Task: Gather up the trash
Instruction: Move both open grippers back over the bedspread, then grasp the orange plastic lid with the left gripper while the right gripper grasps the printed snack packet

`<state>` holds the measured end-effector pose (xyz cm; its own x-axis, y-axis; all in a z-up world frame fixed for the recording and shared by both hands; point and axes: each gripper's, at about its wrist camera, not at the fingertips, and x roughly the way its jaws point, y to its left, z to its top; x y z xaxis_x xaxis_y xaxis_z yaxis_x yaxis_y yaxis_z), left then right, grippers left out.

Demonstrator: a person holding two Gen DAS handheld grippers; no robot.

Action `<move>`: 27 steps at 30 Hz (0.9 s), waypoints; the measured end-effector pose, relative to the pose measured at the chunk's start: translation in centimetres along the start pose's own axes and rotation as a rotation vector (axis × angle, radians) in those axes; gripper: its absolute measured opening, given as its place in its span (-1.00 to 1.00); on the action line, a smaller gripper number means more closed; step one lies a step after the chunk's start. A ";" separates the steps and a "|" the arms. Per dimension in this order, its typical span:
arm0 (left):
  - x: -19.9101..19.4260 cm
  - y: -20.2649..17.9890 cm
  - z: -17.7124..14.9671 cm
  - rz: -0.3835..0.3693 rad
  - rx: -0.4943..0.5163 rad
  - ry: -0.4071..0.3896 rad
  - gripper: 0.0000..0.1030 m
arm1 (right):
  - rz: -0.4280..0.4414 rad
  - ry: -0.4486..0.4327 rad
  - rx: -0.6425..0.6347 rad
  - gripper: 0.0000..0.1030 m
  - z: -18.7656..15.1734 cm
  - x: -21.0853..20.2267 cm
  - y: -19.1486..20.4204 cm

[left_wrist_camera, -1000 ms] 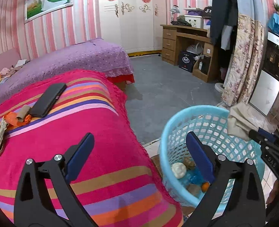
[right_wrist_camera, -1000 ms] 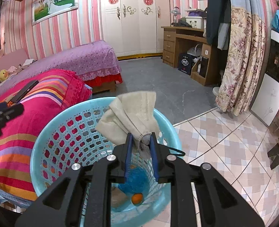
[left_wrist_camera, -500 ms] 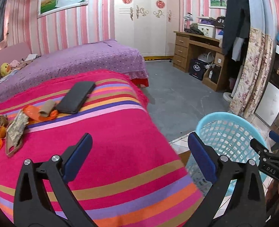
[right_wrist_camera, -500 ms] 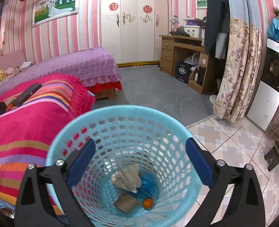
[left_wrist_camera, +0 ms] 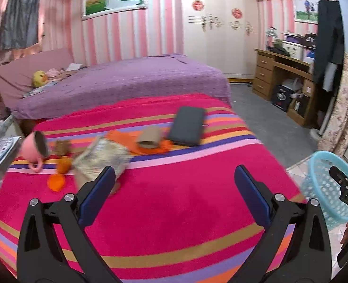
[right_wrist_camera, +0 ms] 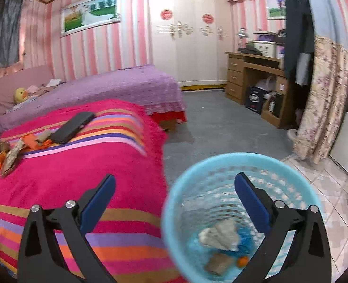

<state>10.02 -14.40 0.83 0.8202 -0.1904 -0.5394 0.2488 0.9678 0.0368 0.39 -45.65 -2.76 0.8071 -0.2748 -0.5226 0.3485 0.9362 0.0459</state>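
Blue plastic basket (right_wrist_camera: 223,165) holds a crumpled cloth (right_wrist_camera: 221,234) and scraps (right_wrist_camera: 217,263).

The blanket (left_wrist_camera: 174,200) is hot pink with stripes of orange, purple, gold and pale pink. Near its far edge lies a black phone (left_wrist_camera: 188,125) beside a tan cardboard roll (left_wrist_camera: 150,137) on orange peel (left_wrist_camera: 126,139). At its left edge sits a pink mug (left_wrist_camera: 33,148). The basket (right_wrist_camera: 174,212) is light blue lattice, holding a grey-beige crumpled wad (right_wrist_camera: 221,234). The wall (left_wrist_camera: 117,37) is pink-and-white striped; the bedspread (left_wrist_camera: 126,82) is purple.
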 end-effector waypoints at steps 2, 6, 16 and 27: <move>0.1 2.1 -0.2 0.033 -0.004 -0.001 0.89 | 0.019 0.006 -0.020 0.91 0.1 0.4 1.7; 1.0 6.3 -0.7 0.077 -0.048 0.009 0.89 | 0.065 0.033 -0.045 0.91 0.2 1.6 5.1; 2.4 13.5 -1.7 0.150 -0.130 0.033 0.89 | 0.144 0.036 -0.099 0.91 2.8 3.6 13.5; 4.9 19.6 -3.2 0.173 -0.231 0.106 0.89 | 0.206 0.032 -0.096 0.91 4.2 5.4 21.0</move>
<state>17.26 4.14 -3.78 0.7786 -0.0132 -0.6274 -0.0234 0.9985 -0.0501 14.11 -28.43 -1.05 0.8405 -0.0699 -0.5373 0.1295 0.9888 0.0739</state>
